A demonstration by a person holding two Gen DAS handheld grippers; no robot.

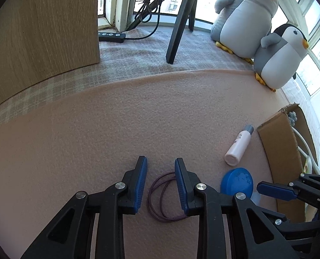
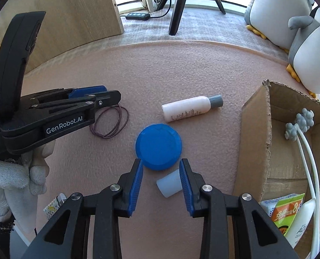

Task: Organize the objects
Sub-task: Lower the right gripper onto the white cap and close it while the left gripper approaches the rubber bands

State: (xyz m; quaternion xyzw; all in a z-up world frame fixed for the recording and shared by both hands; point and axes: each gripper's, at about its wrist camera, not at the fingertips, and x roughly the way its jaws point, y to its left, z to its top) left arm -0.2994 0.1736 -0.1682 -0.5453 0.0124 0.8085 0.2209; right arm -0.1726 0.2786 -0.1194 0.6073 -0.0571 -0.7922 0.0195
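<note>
While both tongs hang spread over the pink mat, neither grips anything.

Left tongs point(image 1: 161, 170): jaws apart, straddling the purple hair tie loops point(image 1: 163, 196) flat on the mat point(image 1: 95, 129); the right pad seems to touch the loop, can't confirm. Right tongs point(image 2: 161, 173): jaws apart, a small white cup point(image 2: 168, 183) lying on its side between them against the right pad, blue lid point(image 2: 159, 146) just ahead. White bottle point(image 2: 190, 108) with grey cap lies beyond the lid, near the cardboard box point(image 2: 254, 142). Only the right view shows the cup clearly, the gloved hand point(image 2: 15, 179) on the left tongs, and the box contents: white cable, green packet, tube. Left view shows more of the two penguin toys point(image 1: 246, 17), tripod leg point(image 1: 179, 28), power strip point(image 1: 111, 36).
</note>
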